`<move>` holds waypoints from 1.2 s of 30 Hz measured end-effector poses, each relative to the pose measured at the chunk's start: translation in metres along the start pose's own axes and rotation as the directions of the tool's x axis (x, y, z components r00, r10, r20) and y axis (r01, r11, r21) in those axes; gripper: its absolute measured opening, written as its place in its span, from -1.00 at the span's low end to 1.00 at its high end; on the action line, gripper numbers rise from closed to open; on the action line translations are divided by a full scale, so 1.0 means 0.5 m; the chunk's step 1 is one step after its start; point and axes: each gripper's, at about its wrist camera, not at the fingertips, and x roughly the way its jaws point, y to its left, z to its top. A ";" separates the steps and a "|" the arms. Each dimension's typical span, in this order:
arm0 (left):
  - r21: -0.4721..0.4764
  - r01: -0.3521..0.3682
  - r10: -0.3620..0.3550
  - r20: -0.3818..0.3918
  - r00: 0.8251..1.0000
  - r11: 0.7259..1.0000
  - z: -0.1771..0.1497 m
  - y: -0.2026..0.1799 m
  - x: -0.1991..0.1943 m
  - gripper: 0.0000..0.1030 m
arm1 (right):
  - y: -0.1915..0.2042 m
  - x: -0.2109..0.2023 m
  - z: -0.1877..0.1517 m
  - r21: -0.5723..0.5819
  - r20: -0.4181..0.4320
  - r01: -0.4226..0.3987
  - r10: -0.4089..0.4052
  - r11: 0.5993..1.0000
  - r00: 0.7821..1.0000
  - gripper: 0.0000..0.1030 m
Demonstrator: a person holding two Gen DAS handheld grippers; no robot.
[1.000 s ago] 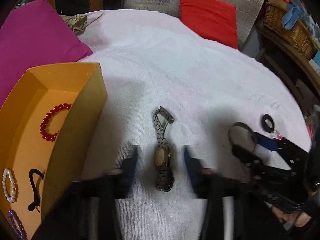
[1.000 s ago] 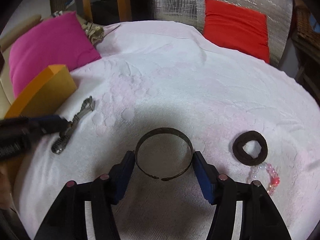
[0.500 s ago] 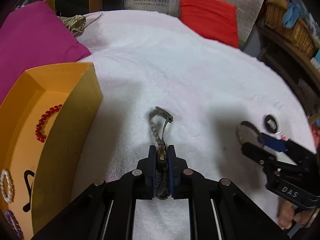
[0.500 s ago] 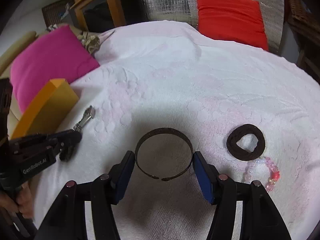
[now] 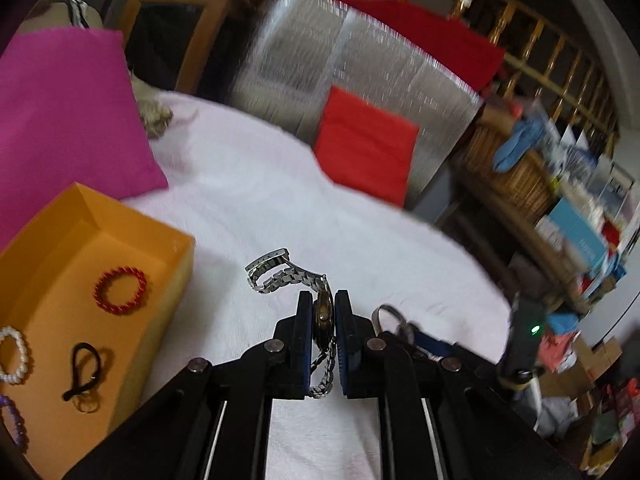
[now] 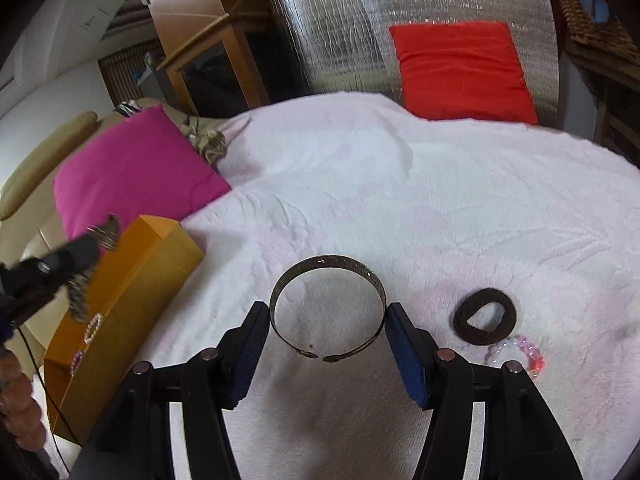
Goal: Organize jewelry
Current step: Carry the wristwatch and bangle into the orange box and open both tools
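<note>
My left gripper (image 5: 324, 312) is shut on a metal wristwatch (image 5: 288, 274), held by its case above the white towel, its band hanging free. It also shows in the right wrist view (image 6: 86, 248), over the orange box. The orange box (image 5: 176, 280) at the left holds a red bead bracelet (image 5: 120, 290), a white pearl bracelet (image 5: 14, 356), a black hair tie (image 5: 82, 376) and a purple bead bracelet (image 5: 14, 420). My right gripper (image 6: 326, 320) is open, its fingers either side of a dark metal cuff bangle (image 6: 326, 268) lying on the towel.
A dark brown hair scrunchie (image 6: 484, 316) and a pink bead bracelet (image 6: 520, 354) lie on the towel right of the bangle. A magenta cushion (image 6: 136, 172) lies behind the box, a red cushion (image 6: 460, 68) at the back. A wicker basket (image 5: 508, 176) and clutter stand at the right.
My left gripper closed on the watch, lifted it off the towel and moved toward the orange box. My right gripper stayed open around the bangle.
</note>
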 end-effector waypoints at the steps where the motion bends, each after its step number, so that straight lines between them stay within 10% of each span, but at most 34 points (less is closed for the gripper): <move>1: -0.005 0.005 -0.005 0.017 1.000 1.000 0.006 0.003 -0.015 -0.79 | 0.005 -0.008 0.004 -0.002 0.012 -0.007 0.007 1.000 1.000 0.22; 8: -0.020 -0.021 0.025 0.181 0.983 1.000 0.047 0.062 -0.149 -0.79 | 0.127 -0.022 0.056 -0.081 0.030 -0.075 0.077 0.994 0.997 0.22; 14: -0.099 -0.169 0.185 0.195 0.963 0.981 0.052 0.178 -0.188 -0.79 | 0.314 0.041 0.111 -0.201 -0.051 -0.164 0.157 0.966 0.986 0.22; 24: -0.223 -0.364 0.373 0.000 0.928 0.904 0.016 0.367 -0.102 -0.79 | 0.507 0.263 0.146 -0.100 -0.362 -0.273 0.221 0.957 0.906 0.22; 36: -0.208 -0.475 0.444 -0.178 0.878 0.855 -0.009 0.417 0.005 -0.78 | 0.553 0.430 0.145 -0.035 -0.486 -0.150 0.114 0.988 0.867 0.26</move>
